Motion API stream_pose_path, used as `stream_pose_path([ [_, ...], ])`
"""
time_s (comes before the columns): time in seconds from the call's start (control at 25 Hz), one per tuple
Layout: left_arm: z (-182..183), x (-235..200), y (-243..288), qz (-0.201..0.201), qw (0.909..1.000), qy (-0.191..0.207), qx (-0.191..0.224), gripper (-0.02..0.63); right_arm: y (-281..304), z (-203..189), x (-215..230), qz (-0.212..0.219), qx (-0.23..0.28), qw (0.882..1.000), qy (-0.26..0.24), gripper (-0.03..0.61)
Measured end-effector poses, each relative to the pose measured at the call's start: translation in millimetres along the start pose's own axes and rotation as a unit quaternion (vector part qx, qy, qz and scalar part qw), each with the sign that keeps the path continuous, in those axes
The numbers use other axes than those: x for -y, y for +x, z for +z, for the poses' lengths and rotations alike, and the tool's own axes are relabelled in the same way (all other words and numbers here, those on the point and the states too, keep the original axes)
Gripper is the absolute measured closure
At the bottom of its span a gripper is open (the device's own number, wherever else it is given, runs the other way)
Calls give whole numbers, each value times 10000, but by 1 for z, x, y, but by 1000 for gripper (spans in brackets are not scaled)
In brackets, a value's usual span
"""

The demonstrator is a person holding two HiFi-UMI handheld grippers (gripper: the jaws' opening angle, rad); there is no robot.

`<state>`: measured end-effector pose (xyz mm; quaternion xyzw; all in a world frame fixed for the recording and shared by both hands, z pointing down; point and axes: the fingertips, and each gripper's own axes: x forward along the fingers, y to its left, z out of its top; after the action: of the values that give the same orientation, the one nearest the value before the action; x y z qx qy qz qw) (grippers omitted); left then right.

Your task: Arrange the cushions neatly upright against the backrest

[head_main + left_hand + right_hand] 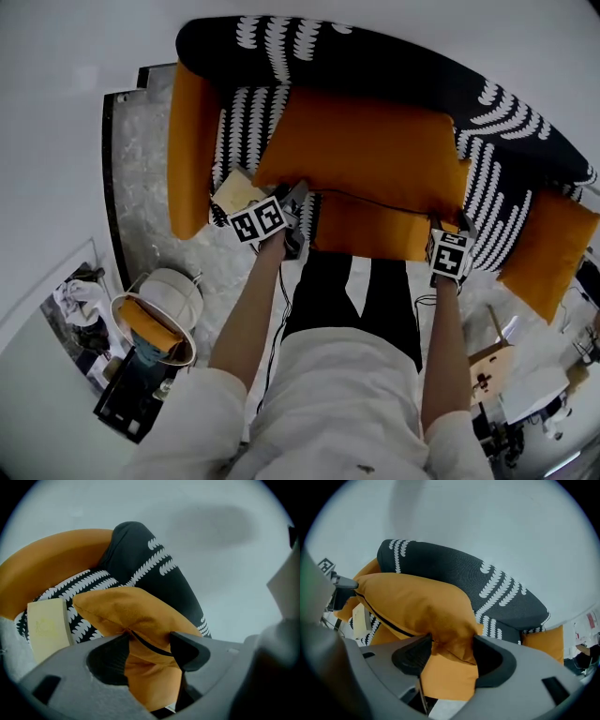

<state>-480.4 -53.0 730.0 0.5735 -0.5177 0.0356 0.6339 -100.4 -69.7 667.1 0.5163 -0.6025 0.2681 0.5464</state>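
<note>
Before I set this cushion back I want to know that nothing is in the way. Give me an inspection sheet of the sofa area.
Surface: black-and-white patterned sofa; the seat is mostly hidden behind the cushion.
Job's things: large orange cushion, held up in front of the backrest; orange pieces at both sofa ends, arm or cushion cannot be told.
Clutter: cream pad at the seat's left end.
Grippers: left gripper and right gripper each clamp a lower corner of the orange cushion.
Cables: thin dark cable hanging by the person's leg.
Surroundings: pale marbled floor; round basket on the left; assorted items at the lower edges.
</note>
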Motion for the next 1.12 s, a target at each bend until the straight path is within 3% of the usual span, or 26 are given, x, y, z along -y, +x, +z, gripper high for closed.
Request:
stream_pose_path([
  [0.16, 4, 2, 5, 58, 9998, 127, -161, 347, 6, 2, 0, 91, -37, 9999, 78, 331],
  [0.32, 7, 11, 2, 29, 9994, 304, -148, 436, 7, 6, 0, 204, -119, 9996, 124, 457],
  [0.52, 18, 25, -2, -137, 9991, 388, -66, 531, 0, 19, 0, 222, -11, 9997, 57, 530],
  [0.84, 67, 56, -30, -619, 9948, 477, 650, 568, -32, 59, 2, 269, 696, 9968, 289, 548],
  [1.12, 125, 77, -82, -752, 9892, 479, 1168, 571, -67, 117, -15, 758, 1375, 9870, 347, 549],
])
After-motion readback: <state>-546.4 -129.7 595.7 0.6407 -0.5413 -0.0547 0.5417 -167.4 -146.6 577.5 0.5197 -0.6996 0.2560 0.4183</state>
